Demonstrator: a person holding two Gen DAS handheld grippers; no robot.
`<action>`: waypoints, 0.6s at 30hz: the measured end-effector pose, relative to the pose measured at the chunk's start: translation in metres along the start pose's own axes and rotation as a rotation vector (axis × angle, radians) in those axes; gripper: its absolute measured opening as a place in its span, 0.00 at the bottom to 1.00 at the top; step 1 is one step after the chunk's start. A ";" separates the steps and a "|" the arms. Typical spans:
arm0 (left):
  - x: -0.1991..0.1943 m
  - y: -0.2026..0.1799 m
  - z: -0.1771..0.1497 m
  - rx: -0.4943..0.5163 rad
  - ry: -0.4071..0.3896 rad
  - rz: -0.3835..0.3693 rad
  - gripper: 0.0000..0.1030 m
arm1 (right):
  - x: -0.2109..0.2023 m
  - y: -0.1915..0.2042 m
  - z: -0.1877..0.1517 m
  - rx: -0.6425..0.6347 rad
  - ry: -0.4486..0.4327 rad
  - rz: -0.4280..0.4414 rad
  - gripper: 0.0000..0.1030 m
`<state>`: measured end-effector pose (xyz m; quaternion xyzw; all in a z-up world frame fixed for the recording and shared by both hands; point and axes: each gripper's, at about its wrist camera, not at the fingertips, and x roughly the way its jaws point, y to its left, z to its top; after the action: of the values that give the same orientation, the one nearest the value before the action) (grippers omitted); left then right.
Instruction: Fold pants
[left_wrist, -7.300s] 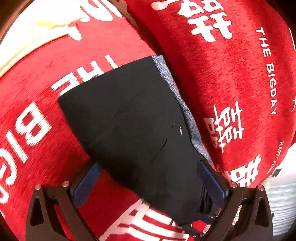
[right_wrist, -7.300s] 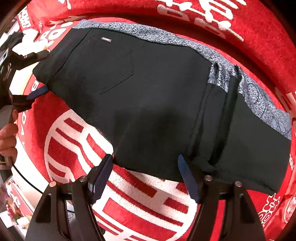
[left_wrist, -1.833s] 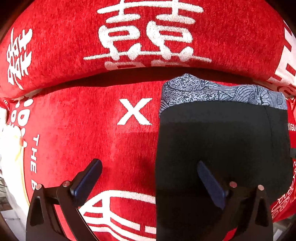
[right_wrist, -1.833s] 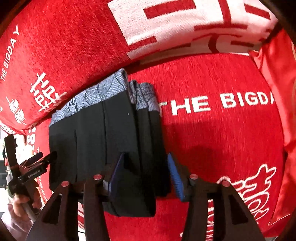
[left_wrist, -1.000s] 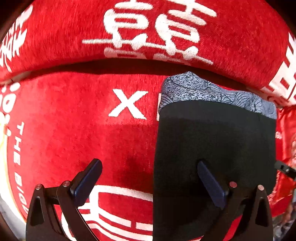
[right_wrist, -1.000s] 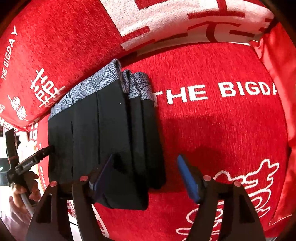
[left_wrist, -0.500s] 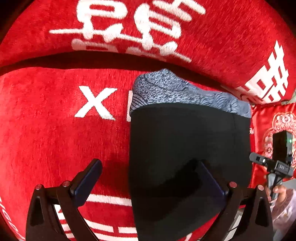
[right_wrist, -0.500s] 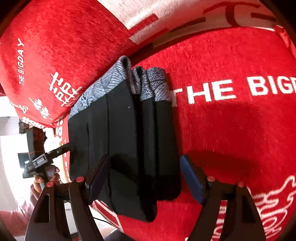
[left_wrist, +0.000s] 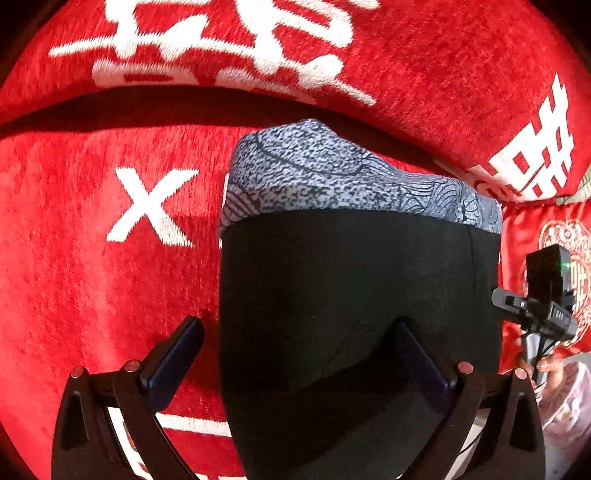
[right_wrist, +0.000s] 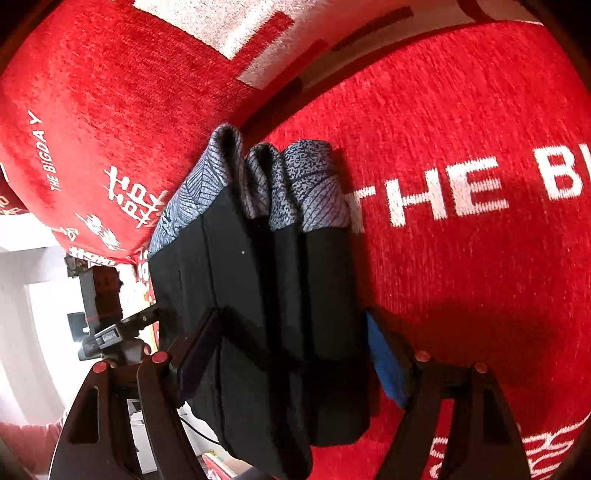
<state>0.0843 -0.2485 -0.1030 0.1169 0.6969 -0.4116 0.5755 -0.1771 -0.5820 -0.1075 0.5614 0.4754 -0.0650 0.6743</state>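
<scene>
Red chenille everywhere under you: the sofa seat (left_wrist: 92, 280) with its white lettering carries the pants (left_wrist: 351, 295), folded down to a compact black stack with the grey patterned waistband (left_wrist: 332, 181) turned toward the back cushion (left_wrist: 424, 66). From your right wrist view, the same stack (right_wrist: 280, 295) shows its layers edge-on, several black folds side by side, the grey band (right_wrist: 306, 188) bunched at the far end near the seam where seat (right_wrist: 461, 258) meets cushion (right_wrist: 122, 110).

Your left hand-held gripper (left_wrist: 295, 362) stands wide. Its left finger (left_wrist: 173, 362) is over bare red fabric just beside the stack's edge, and its right finger (left_wrist: 421, 365) is over the black cloth, where a shallow crease dips around it. Whether that pad presses the cloth, you cannot tell; nothing is pinched between the two.

Your right hand-held gripper (right_wrist: 291, 365) is also spread wide, its jaws having just been opening, and it straddles the near end of the stack: the dark left finger (right_wrist: 195, 354) sits against the stack's left side, the blue-padded right finger (right_wrist: 384, 365) just beside its right edge, apart from it by a sliver. The pants lie between them, resting on the seat and not lifted.

At the right rim of the left wrist view, your other hand (left_wrist: 550, 369) shows on its handle.
</scene>
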 end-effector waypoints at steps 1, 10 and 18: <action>0.001 0.002 -0.001 -0.013 0.001 -0.011 1.00 | 0.000 0.000 0.000 0.000 -0.002 0.002 0.79; 0.001 0.011 0.000 -0.018 0.000 -0.048 1.00 | 0.005 -0.002 0.005 -0.008 0.037 0.073 0.84; 0.003 -0.001 0.000 -0.021 -0.053 -0.044 1.00 | 0.010 0.000 0.009 0.013 0.026 0.092 0.84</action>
<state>0.0827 -0.2502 -0.1055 0.0843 0.6882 -0.4197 0.5858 -0.1671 -0.5847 -0.1156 0.5879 0.4574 -0.0300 0.6666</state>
